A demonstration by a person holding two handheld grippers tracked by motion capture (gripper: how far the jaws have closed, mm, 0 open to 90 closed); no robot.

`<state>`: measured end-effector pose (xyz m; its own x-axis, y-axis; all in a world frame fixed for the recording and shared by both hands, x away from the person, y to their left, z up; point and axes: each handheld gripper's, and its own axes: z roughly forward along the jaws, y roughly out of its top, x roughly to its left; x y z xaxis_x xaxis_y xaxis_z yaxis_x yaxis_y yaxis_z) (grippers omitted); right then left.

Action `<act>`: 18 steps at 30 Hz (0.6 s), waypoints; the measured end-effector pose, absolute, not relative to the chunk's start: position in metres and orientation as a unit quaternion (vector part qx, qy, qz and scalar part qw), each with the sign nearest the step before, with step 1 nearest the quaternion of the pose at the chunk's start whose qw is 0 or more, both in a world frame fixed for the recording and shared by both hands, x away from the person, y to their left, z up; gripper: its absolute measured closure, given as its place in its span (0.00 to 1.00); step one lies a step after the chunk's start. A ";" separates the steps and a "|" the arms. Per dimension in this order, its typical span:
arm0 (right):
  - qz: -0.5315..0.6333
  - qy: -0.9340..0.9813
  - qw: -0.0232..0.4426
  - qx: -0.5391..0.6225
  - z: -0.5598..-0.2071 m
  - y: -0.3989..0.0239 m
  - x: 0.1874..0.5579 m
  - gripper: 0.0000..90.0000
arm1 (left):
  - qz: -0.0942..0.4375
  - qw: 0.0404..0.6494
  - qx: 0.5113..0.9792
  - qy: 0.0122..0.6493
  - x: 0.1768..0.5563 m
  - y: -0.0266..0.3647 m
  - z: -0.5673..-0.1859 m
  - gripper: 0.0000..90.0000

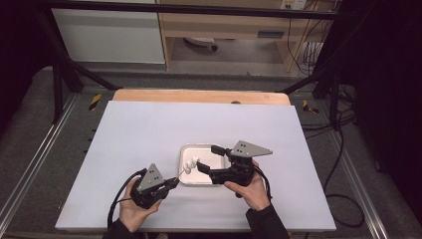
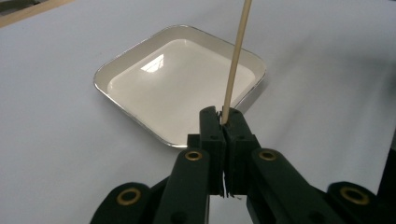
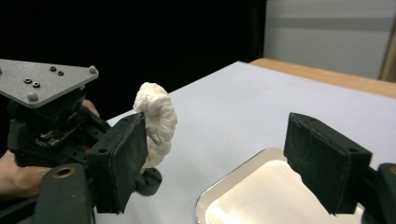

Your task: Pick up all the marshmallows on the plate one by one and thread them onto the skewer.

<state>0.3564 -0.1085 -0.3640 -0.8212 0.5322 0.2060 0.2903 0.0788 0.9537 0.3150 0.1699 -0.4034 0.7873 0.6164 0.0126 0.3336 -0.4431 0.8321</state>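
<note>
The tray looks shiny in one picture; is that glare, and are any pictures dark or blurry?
Left gripper view: yes, a bright window-shaped glare sits on the tray, and the near jaws are dim. Right gripper view: the background at upper left is black, and the white lump looks soft, slightly out of focus. High view: the table is evenly lit, and the edges fall into darkness.

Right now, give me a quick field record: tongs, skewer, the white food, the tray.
left tongs: shut on the wooden skewer, held near its lower end
right tongs: open, nothing pressed between the pads
white food: lumpy piece on the skewer, beside the right tongs' pad
tray: shallow, square, white inside, nothing in it
table: white surface under the tray
</note>
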 end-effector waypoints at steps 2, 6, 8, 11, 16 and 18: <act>0.618 0.726 0.100 0.286 -0.364 -0.109 0.355 0.21 | 0.158 0.445 0.833 0.289 0.315 0.170 -0.403 0.98; 0.606 0.733 0.095 0.293 -0.365 -0.112 0.354 0.10 | 0.131 0.471 0.813 0.316 0.321 0.180 -0.402 0.99; 0.598 0.738 0.103 0.295 -0.366 -0.112 0.352 0.11 | 0.154 0.465 0.814 0.313 0.321 0.185 -0.400 0.99; 0.589 0.744 0.108 0.296 -0.367 -0.116 0.352 0.09 | 0.169 0.468 0.812 0.305 0.317 0.185 -0.396 0.99; 0.573 0.746 0.124 0.317 -0.375 -0.134 0.353 0.07 | 0.160 0.472 0.807 0.315 0.319 0.185 -0.394 0.99; 0.564 0.747 0.130 0.328 -0.381 -0.145 0.354 0.06 | 0.157 0.471 0.806 0.323 0.321 0.184 -0.393 0.99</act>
